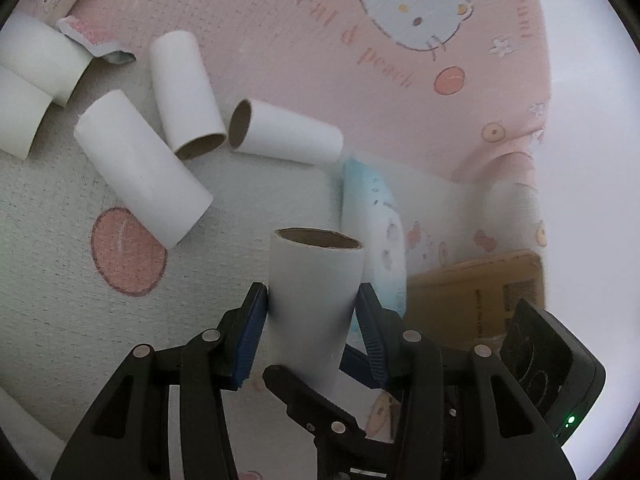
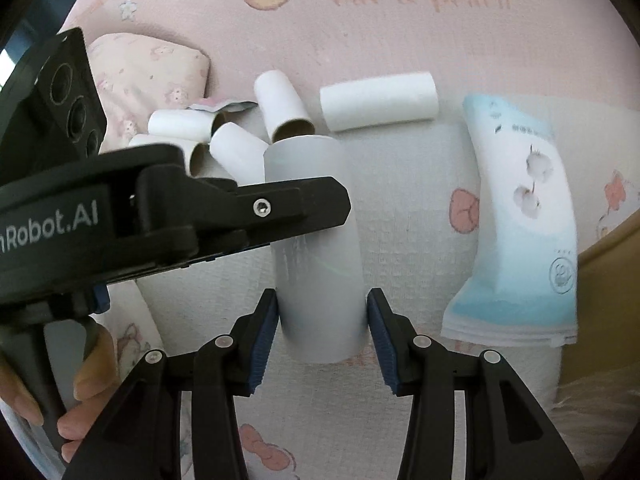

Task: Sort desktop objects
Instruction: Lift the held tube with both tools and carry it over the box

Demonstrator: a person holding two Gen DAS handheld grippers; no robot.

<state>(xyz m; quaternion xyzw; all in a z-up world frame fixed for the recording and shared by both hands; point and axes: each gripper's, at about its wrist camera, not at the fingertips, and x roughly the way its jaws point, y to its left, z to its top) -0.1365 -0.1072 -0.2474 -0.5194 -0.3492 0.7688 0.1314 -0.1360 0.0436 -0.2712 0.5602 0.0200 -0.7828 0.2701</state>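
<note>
One white cardboard tube [image 1: 316,272] stands off the pink cartoon cloth [image 1: 280,20], held by both grippers. My left gripper [image 1: 314,304] is shut on it, blue pads pressing each side. My right gripper [image 2: 322,312] is shut on the same tube [image 2: 320,264] lower down. In the right wrist view the left gripper's near finger [image 2: 280,208] crosses the tube from the left; its other finger is hidden behind. A right finger [image 1: 312,400] shows under the tube in the left wrist view. Several loose tubes [image 1: 140,168] lie on the cloth beyond.
A blue-and-white tissue packet [image 2: 524,220] lies to the right of the tube. A brown cardboard box [image 1: 476,288] sits past the cloth's edge. A pink folded cloth [image 2: 148,76] and a torn wrapper [image 1: 92,36] lie by the tube pile. A person's hand [image 2: 92,360] holds the left gripper's handle.
</note>
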